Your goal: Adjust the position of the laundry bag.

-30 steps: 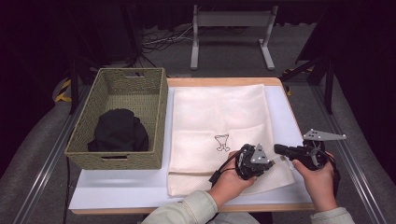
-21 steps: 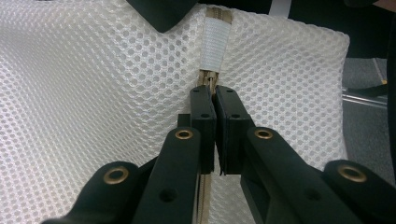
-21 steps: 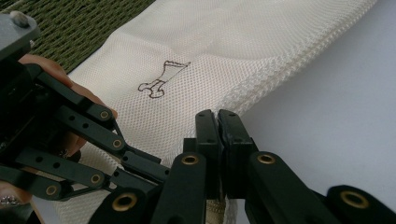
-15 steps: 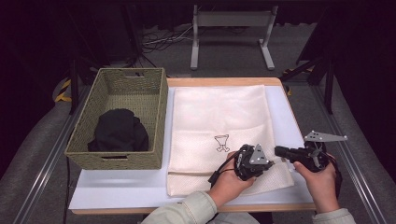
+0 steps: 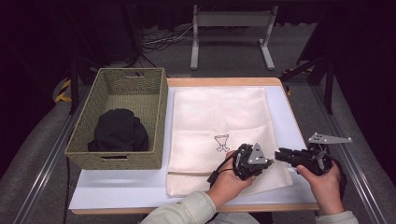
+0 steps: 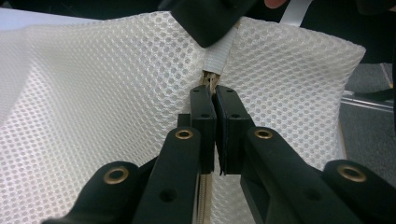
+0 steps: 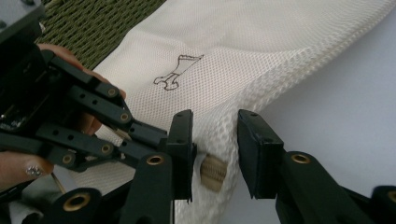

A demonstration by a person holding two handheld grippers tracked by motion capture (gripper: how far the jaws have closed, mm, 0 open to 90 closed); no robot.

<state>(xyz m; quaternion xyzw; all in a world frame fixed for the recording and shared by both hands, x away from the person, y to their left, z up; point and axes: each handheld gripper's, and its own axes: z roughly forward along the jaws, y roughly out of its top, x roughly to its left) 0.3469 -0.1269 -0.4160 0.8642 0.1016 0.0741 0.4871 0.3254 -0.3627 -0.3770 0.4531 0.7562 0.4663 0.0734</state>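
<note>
High view: a cream mesh laundry bag is lying flat on the white table, just beside a woven olive basket that is holding a crumpled black garment. A small dark line drawing is showing on the bag's near half. Both hands are working at the bag's near right corner: the left gripper is sitting on the mesh, and the right gripper is pointing at it from just off the bag's right edge, a grey three-cornered plate riding on top.

Left gripper view: the left gripper is pinching with jaws closed tight on the bag's zip line, where a white woven tape is meeting the honeycomb mesh. The mesh is bulging up on both sides of the seam.

Right gripper view: the right gripper is standing with jaws parted around the bag's rolled edge, not gripping. A ribbed tan zip end is sitting between them, nearer the left-hand jaw. The left gripper's black linkage is lying against the mesh beside it.
</note>
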